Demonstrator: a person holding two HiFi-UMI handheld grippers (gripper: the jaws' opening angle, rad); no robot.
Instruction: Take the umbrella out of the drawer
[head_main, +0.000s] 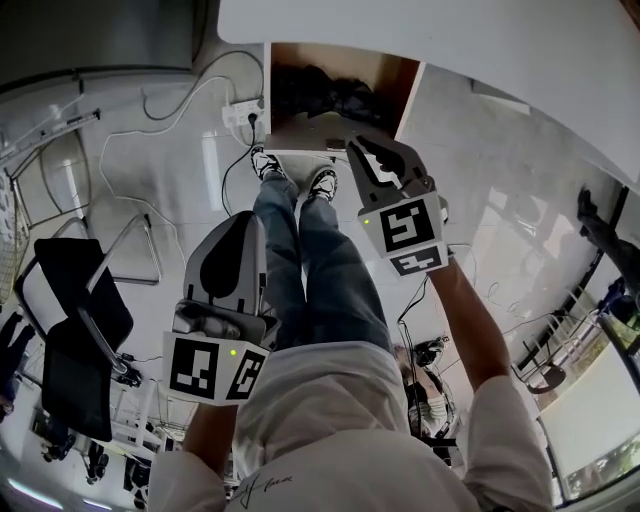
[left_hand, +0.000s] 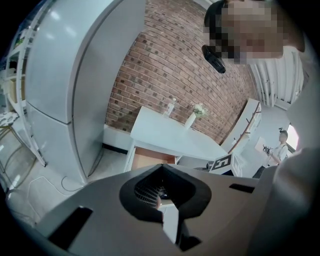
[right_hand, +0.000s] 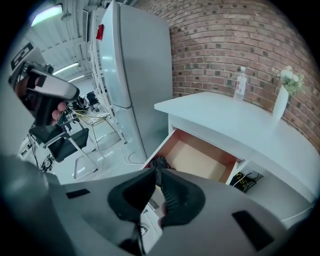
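Observation:
The white desk's drawer (head_main: 300, 140) stands pulled out, and its wooden bottom (right_hand: 200, 157) shows in the right gripper view. A black folded umbrella (head_main: 320, 95) lies inside; it is a dark bundle (right_hand: 160, 162) at the drawer's near left corner. My right gripper (head_main: 362, 150) hangs just above the drawer's front edge and points down at the umbrella. Its jaws stand a narrow slit apart with nothing between them. My left gripper (head_main: 245, 218) stays back over the person's left leg, well short of the drawer (left_hand: 150, 157), with its jaws together and empty.
The person's legs (head_main: 310, 260) stand right in front of the drawer. A power strip with cables (head_main: 245, 115) lies on the floor to the left, near a black chair (head_main: 75, 300). A grey refrigerator (right_hand: 135, 75) flanks the desk. A bottle (right_hand: 240, 80) and vase (right_hand: 281, 102) stand on top.

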